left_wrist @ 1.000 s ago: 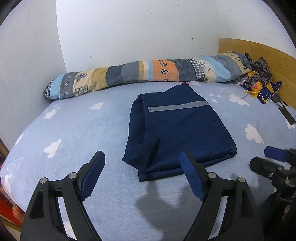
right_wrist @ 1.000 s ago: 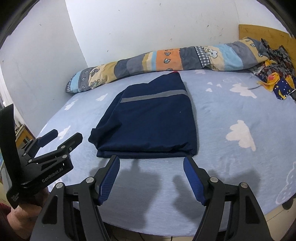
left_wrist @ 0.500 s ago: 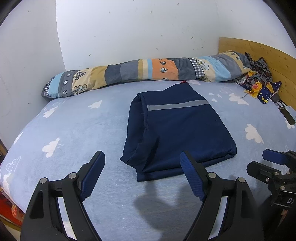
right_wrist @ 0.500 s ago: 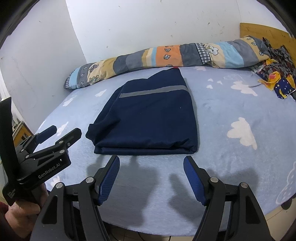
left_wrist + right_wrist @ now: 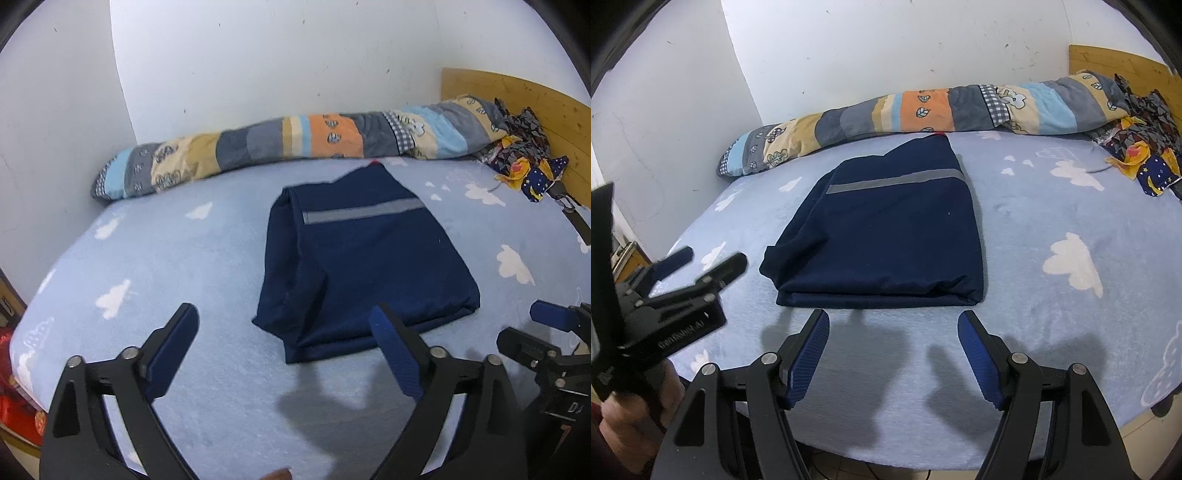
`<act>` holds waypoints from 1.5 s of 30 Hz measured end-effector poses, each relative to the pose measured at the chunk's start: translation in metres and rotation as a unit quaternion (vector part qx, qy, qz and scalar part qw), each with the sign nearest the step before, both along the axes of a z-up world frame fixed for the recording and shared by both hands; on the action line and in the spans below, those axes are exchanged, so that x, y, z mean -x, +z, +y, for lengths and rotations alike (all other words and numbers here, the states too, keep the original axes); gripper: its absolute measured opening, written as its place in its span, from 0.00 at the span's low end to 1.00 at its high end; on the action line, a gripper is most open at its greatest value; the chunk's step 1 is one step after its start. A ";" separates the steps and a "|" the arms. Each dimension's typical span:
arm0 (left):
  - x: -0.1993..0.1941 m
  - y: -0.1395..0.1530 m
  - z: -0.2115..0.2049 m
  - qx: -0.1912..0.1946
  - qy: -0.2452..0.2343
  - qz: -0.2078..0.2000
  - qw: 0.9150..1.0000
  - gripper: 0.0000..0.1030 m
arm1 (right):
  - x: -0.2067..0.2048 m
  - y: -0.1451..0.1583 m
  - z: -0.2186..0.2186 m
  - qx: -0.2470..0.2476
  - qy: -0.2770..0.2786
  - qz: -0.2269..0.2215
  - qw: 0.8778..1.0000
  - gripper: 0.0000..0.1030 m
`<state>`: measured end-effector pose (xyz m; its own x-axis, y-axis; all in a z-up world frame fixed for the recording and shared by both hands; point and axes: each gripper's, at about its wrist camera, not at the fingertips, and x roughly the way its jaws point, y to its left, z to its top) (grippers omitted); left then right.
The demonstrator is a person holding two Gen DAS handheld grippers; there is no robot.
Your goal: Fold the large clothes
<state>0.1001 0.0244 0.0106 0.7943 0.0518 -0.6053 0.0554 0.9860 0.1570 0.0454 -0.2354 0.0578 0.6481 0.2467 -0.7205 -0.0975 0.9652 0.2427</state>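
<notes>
Writing: white lettering on the black body of my left hand-held gripper (image 5: 698,267), seen from the right wrist view, blurred; it looks like "GenRobot.AI" but I cannot read it for certain. A partial mark, perhaps "D", shows on the body of my right hand-held gripper (image 5: 546,328) in the left wrist view.

Left hand-held gripper (image 5: 284,343): blue-padded fingers spread wide apart, holding nothing, hovering over the near edge of the bed.

Right hand-held gripper (image 5: 894,347): fingers likewise apart, empty, just short of the garment's near edge.

Folded dark navy garment with a grey reflective stripe (image 5: 886,236): lies flat in a rough rectangle mid-bed on the light blue fleece bed sheet with white clouds (image 5: 1052,229); stripe toward the far end, a small red bit at its far tip. No gripper touches it.

Long rolled patchwork quilt in orange, grey, blue and beige (image 5: 923,110): along the white wall (image 5: 886,48), just beyond the garment.

Crumpled dark patterned cloth with yellow and star print (image 5: 1145,155): far right corner, against the wooden headboard (image 5: 535,99).
</notes>
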 end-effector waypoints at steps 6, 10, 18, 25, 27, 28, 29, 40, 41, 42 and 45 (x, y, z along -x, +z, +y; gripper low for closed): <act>0.003 0.015 0.008 0.009 0.003 -0.020 1.000 1.00 | 0.001 0.000 -0.002 0.007 -0.003 -0.003 1.000 0.73; 0.000 0.019 0.008 -0.014 0.021 -0.020 0.999 1.00 | 0.002 0.001 -0.002 0.019 -0.005 -0.007 1.000 0.73; 0.001 0.018 0.002 -0.066 0.044 -0.017 0.997 1.00 | 0.001 -0.001 0.008 0.075 -0.007 -0.007 0.997 0.78; 0.001 0.017 0.003 -0.071 0.049 -0.016 0.996 1.00 | 0.002 -0.002 0.014 0.116 0.000 -0.011 0.993 0.83; 0.001 0.017 0.003 -0.071 0.051 -0.015 0.996 1.00 | 0.001 -0.003 0.014 0.126 -0.002 -0.009 0.992 0.84; 0.001 0.017 0.004 -0.069 0.050 -0.013 0.996 1.00 | 0.001 -0.004 0.015 0.132 -0.004 -0.008 0.991 0.85; 0.001 0.016 0.004 -0.069 0.050 -0.012 0.996 1.00 | 0.001 -0.004 0.015 0.137 -0.004 -0.007 0.990 0.85; -0.002 0.016 0.011 -0.052 0.058 0.001 0.997 1.00 | 0.001 -0.006 0.021 0.164 0.005 -0.010 0.986 0.85; -0.003 0.016 0.011 -0.052 0.059 0.002 0.997 1.00 | 0.001 -0.006 0.020 0.164 0.005 -0.010 0.986 0.85; -0.003 0.016 0.012 -0.051 0.059 0.004 0.997 1.00 | 0.001 -0.006 0.020 0.165 0.005 -0.010 0.986 0.85; -0.005 0.014 0.014 -0.050 0.069 0.017 0.996 1.00 | 0.001 -0.006 0.020 0.164 0.004 -0.010 0.986 0.85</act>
<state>0.1049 0.0386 0.0250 0.7544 0.2210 -0.6181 -0.0726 0.9639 0.2560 0.0444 -0.2159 0.0515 0.6626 0.0071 -0.7490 -0.1065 0.9907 -0.0848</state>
